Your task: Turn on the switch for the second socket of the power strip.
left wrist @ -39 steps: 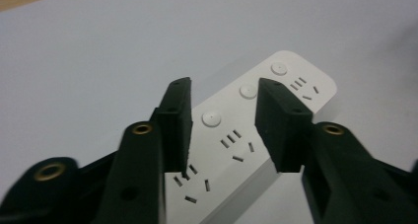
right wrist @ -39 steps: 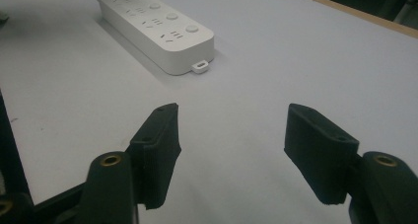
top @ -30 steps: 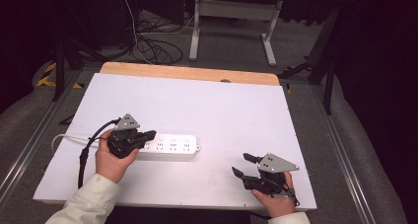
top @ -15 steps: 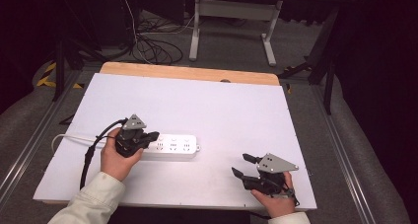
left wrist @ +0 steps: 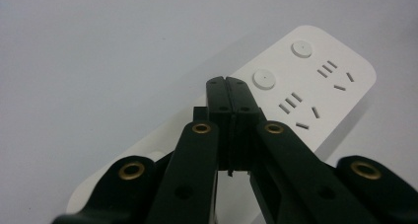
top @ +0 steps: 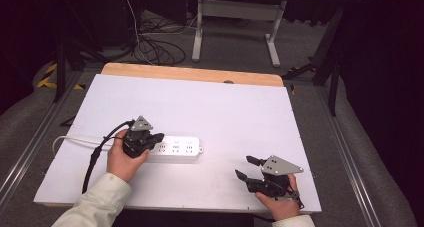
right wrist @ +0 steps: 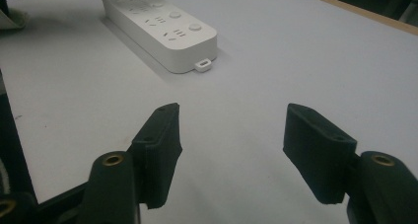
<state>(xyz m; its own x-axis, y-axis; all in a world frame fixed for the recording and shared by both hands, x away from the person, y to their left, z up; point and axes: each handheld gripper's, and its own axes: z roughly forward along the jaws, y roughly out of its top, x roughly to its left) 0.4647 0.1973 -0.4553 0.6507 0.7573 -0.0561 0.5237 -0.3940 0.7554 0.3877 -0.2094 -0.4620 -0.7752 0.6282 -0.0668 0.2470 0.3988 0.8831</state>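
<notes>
White power strip lies flat on the table's near-left part.

The white rectangular plastic power strip lies on the white table board, toward my left. My left gripper sits over its left end; my right gripper rests well apart, near the front right edge.
</notes>
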